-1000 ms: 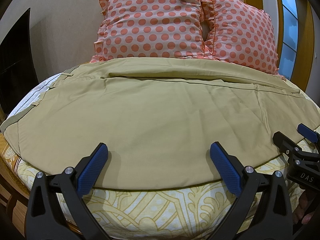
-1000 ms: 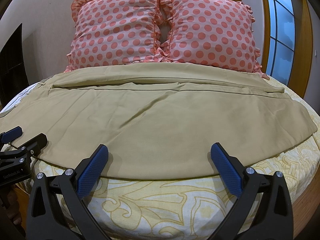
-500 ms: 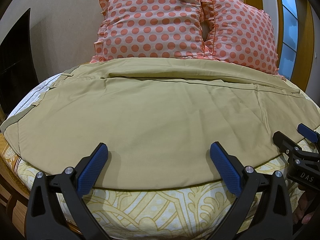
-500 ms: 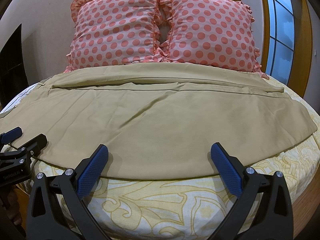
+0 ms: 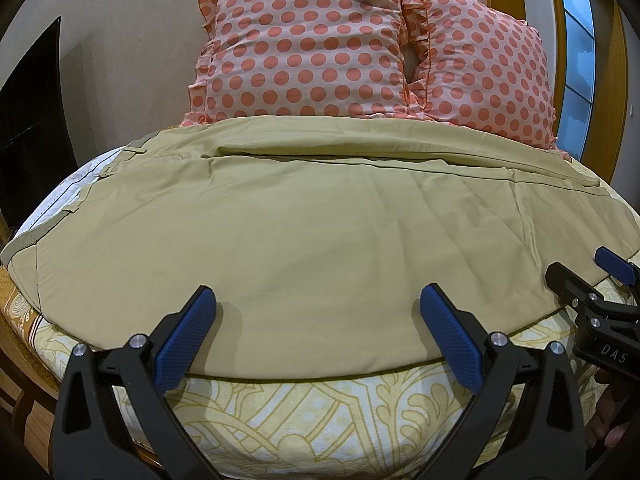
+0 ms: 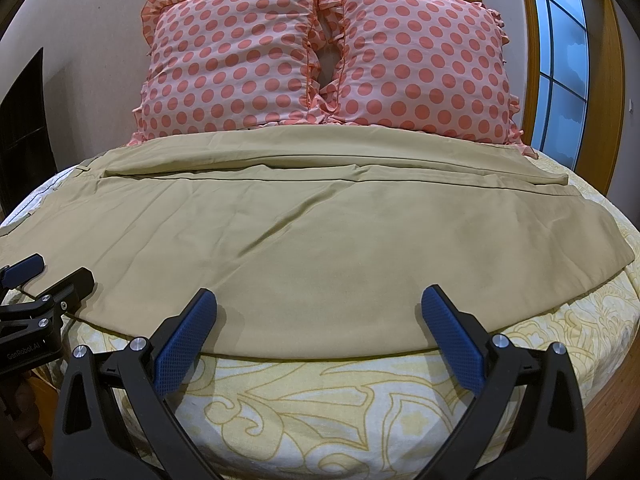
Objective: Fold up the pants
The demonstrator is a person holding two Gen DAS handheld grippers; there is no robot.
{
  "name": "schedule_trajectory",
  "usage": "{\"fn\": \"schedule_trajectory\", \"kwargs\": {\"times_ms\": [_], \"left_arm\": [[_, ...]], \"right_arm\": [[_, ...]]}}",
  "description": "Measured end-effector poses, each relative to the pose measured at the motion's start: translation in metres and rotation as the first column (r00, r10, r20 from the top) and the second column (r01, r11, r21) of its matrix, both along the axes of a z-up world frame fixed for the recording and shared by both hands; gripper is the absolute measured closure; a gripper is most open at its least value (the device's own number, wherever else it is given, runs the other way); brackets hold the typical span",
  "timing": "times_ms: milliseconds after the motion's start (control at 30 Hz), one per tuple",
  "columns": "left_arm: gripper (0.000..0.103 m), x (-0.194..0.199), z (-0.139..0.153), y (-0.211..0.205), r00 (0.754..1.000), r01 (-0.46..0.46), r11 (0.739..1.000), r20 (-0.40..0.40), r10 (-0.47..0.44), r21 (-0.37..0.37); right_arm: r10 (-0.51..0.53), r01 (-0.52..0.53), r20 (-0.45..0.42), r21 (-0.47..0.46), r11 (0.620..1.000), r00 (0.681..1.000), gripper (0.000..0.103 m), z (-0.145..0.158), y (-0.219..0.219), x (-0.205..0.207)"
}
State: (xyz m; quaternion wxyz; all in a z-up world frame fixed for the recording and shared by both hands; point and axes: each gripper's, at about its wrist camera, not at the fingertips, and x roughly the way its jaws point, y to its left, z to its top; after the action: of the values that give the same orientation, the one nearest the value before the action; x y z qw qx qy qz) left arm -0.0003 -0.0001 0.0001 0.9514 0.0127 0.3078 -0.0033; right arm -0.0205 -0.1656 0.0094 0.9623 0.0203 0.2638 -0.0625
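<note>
Khaki pants point(image 5: 304, 224) lie spread flat across the bed, waistband at the left, legs running right; they also show in the right wrist view point(image 6: 320, 232). My left gripper point(image 5: 320, 304) is open and empty, its blue pads just over the pants' near edge. My right gripper point(image 6: 320, 304) is open and empty, also at the near edge, further right. The right gripper shows at the right edge of the left wrist view point(image 5: 580, 268). The left gripper shows at the left edge of the right wrist view point(image 6: 48, 272).
Two pink polka-dot pillows point(image 6: 320, 60) stand against the wall behind the pants. The yellow patterned bedsheet point(image 6: 320, 392) shows below the pants' near edge. A window point(image 6: 560, 60) is at the right, a dark panel point(image 5: 28, 120) at the left.
</note>
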Motion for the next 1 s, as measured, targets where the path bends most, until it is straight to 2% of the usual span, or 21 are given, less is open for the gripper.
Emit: {"fn": "schedule_trajectory", "kwargs": {"times_ms": [233,333,400,500,533,633,667,733,767,833,900,1000], "left_arm": [[0.002,0.0,0.0,0.0,1.0,0.003,1.0,-0.002,-0.003,-0.001],[0.002,0.003,0.004,0.004,0.999,0.017,1.0,-0.03,-0.017,-0.016],[0.002,0.008,0.017,0.011,0.999,0.012,0.999,-0.044,-0.014,-0.045],[0.002,0.011,0.035,0.024,1.0,-0.014,0.997,-0.003,0.013,-0.081],[0.002,0.017,0.046,0.028,0.999,-0.025,0.996,0.02,0.027,-0.083],[0.002,0.034,0.069,0.029,0.996,-0.06,0.997,0.065,0.064,-0.053],[0.002,0.041,0.075,0.029,0.994,-0.07,0.997,0.075,0.073,-0.039],[0.002,0.055,0.083,0.026,0.993,-0.082,0.997,0.081,0.083,-0.014],[0.002,0.062,0.085,0.025,0.993,-0.084,0.996,0.083,0.084,-0.004],[0.002,0.073,0.089,0.023,0.993,-0.085,0.996,0.086,0.084,0.004],[0.002,0.084,0.092,0.022,0.993,-0.087,0.996,0.086,0.085,0.014],[0.002,0.094,0.091,0.021,0.992,-0.091,0.995,0.086,0.087,0.037]], "right_arm": [[0.006,-0.005,-0.014,0.006,1.0,1.0,0.001,-0.004,0.001,0.0],[0.027,-0.023,-0.06,0.068,0.997,0.998,0.001,0.007,-0.013,0.01],[0.002,0.002,-0.039,0.098,0.995,0.999,0.001,0.029,-0.032,0.014],[-0.088,0.089,-0.014,0.128,0.988,0.996,0.001,0.069,-0.079,0.038],[-0.136,0.138,-0.021,0.141,0.98,0.99,0.001,0.083,-0.103,0.057],[-0.241,0.249,-0.067,0.184,0.951,0.968,0.001,0.1,-0.159,0.111],[-0.301,0.317,-0.109,0.197,0.928,0.948,0.002,0.102,-0.184,0.14],[-0.391,0.426,-0.188,0.205,0.881,0.901,0.029,0.097,-0.227,0.189],[-0.428,0.472,-0.222,0.206,0.857,0.876,0.034,0.093,-0.244,0.205],[-0.5,0.573,-0.304,0.237,0.784,0.811,0.038,0.079,-0.285,0.243],[-0.554,0.643,-0.349,0.24,0.727,0.756,0.041,0.069,-0.312,0.264],[-0.605,0.711,-0.394,0.227,0.665,0.692,0.041,0.053,-0.341,0.295]]}}
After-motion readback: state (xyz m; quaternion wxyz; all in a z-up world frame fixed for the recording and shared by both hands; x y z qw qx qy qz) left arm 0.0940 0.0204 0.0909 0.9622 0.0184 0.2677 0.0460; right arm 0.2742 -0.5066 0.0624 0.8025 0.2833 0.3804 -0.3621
